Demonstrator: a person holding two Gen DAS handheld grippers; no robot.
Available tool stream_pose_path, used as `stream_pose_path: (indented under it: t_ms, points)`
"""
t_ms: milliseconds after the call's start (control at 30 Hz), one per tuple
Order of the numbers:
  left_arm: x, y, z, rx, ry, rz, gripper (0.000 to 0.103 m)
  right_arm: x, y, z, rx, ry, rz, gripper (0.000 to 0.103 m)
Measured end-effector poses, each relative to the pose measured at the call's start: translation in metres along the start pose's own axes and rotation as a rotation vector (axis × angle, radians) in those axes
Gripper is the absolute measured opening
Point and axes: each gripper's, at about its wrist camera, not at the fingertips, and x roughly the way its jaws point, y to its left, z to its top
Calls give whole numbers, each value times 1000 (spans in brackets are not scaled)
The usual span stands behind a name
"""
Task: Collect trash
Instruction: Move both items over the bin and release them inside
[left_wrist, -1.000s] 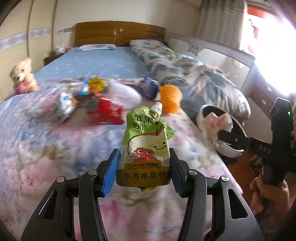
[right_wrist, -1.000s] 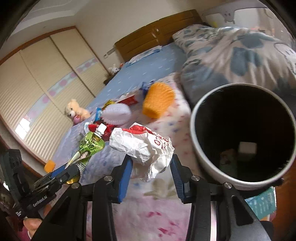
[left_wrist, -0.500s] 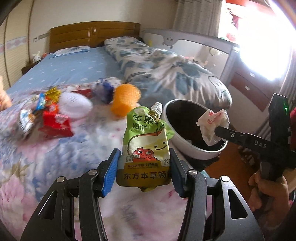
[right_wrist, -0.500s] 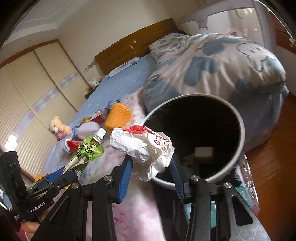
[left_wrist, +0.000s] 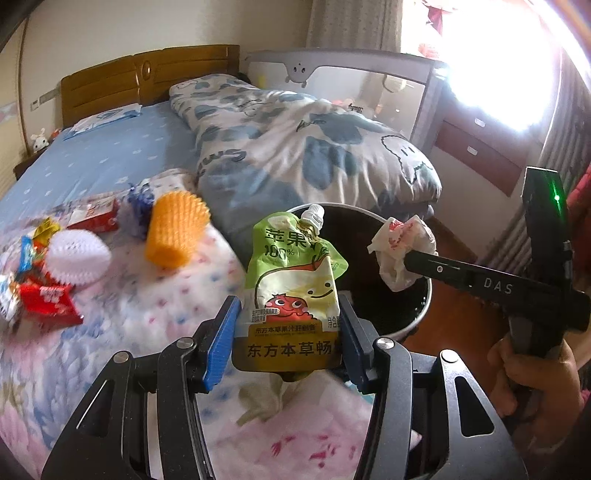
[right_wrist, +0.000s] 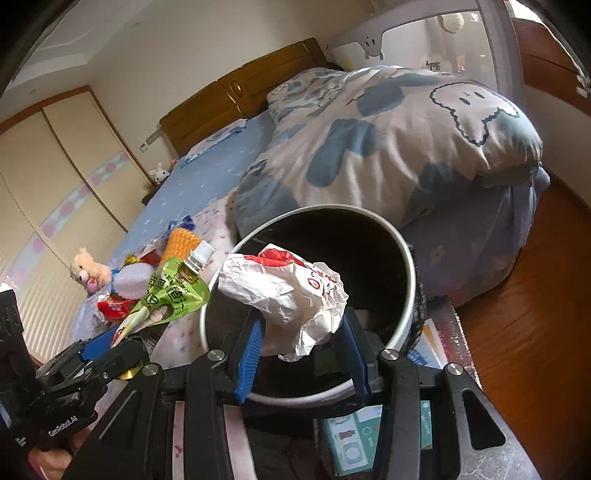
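Note:
My left gripper (left_wrist: 288, 341) is shut on a green juice pouch (left_wrist: 291, 288) with a white cap, held upright beside the near left rim of the round bin (left_wrist: 421, 314). My right gripper (right_wrist: 301, 352) is shut on a crumpled white and red paper wrapper (right_wrist: 288, 295) and holds it over the dark open mouth of the bin (right_wrist: 404, 258). The wrapper (left_wrist: 400, 247) also shows in the left wrist view, above the bin. The pouch (right_wrist: 166, 295) shows in the right wrist view at the bin's left rim.
On the bed lie red wrappers (left_wrist: 46, 301), a white spiky ball (left_wrist: 77, 254), an orange spiky roll (left_wrist: 177, 229), a blue wrapper (left_wrist: 138, 206) and a red and white box (left_wrist: 92, 214). A folded quilt (left_wrist: 310, 147) lies behind the bin. A teddy bear (right_wrist: 88, 271) sits far left. A box (right_wrist: 373, 432) lies under the bin.
Both grippers have moved right, from over the bed toward the bin. The wrapper is now over the bin's mouth and the pouch is at its rim. Both grips are unchanged.

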Motion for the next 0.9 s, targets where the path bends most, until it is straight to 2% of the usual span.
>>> stream_pose_path:
  t_ms: [733, 800, 900]
  points:
    - [38, -10, 17, 25, 60, -41, 52, 31, -16, 26, -19, 73, -37, 46]
    - [39, -10, 17, 25, 72, -37, 53, 31, -16, 28, -24, 71, -41, 49]
    - [37, -6, 14, 3, 71, -33, 62, 30, -16, 29, -19, 65, -46, 63]
